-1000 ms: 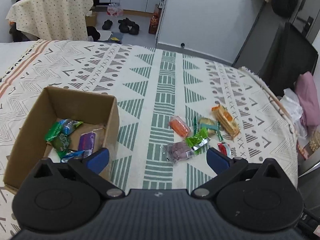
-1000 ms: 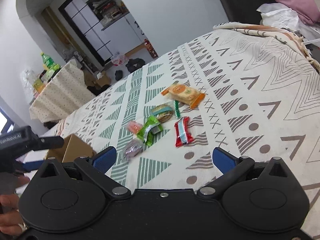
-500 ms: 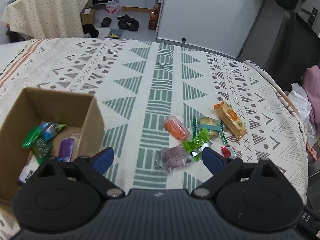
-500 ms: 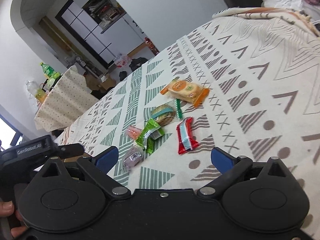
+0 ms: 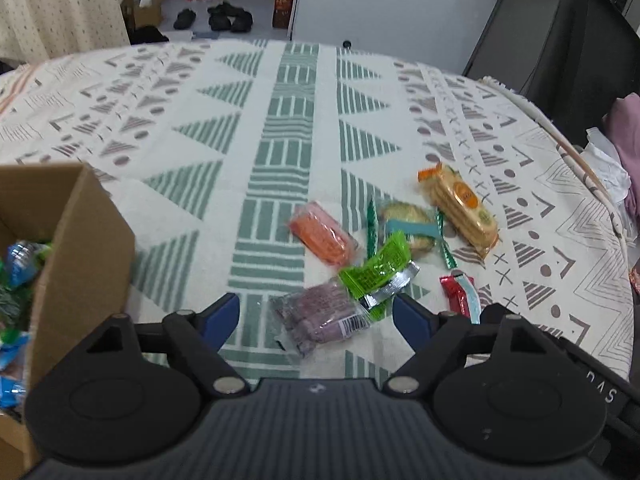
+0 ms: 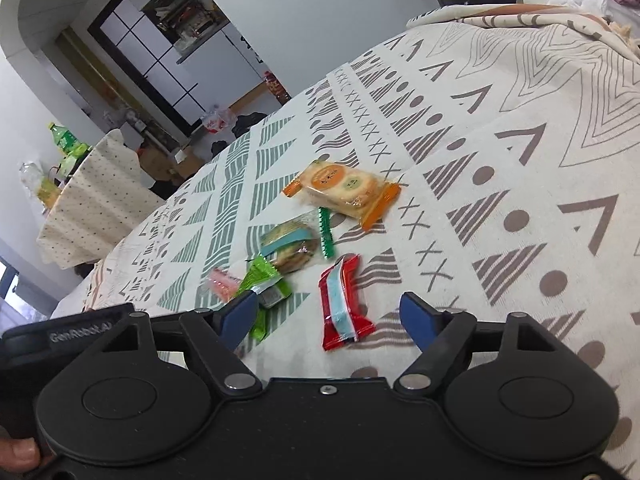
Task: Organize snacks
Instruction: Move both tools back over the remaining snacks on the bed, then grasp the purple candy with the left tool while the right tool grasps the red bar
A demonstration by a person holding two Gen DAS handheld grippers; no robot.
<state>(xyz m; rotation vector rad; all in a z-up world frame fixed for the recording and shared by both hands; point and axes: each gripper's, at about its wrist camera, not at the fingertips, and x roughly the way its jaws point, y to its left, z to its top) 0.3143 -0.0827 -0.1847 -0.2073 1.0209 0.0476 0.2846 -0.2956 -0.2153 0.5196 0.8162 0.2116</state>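
Note:
Several wrapped snacks lie on the patterned cloth. My left gripper (image 5: pixel 316 318) hangs over a purple snack pack (image 5: pixel 320 316), which lies between its blue pads untouched; its jaws are closing. A green packet (image 5: pixel 378 270), a pink-orange pack (image 5: pixel 322 234), a round cookie (image 5: pixel 408 224) and an orange cracker pack (image 5: pixel 460 208) lie beyond. My right gripper (image 6: pixel 330 312) straddles a red and blue candy pack (image 6: pixel 342 304) without pressing it; its jaws are closing too. The cardboard box (image 5: pixel 86 256) at the left holds several snacks.
The cloth-covered table (image 5: pixel 280 128) drops off at the right, where a dark chair (image 5: pixel 580 52) and pink fabric (image 5: pixel 628 120) stand. A second covered table (image 6: pixel 92 204) with bottles is across the room. The left gripper's body (image 6: pixel 68 332) shows at the right wrist view's left.
Both grippers have come down and forward toward the snack pile, and their jaws have narrowed. The box has slid to the left edge of the left wrist view.

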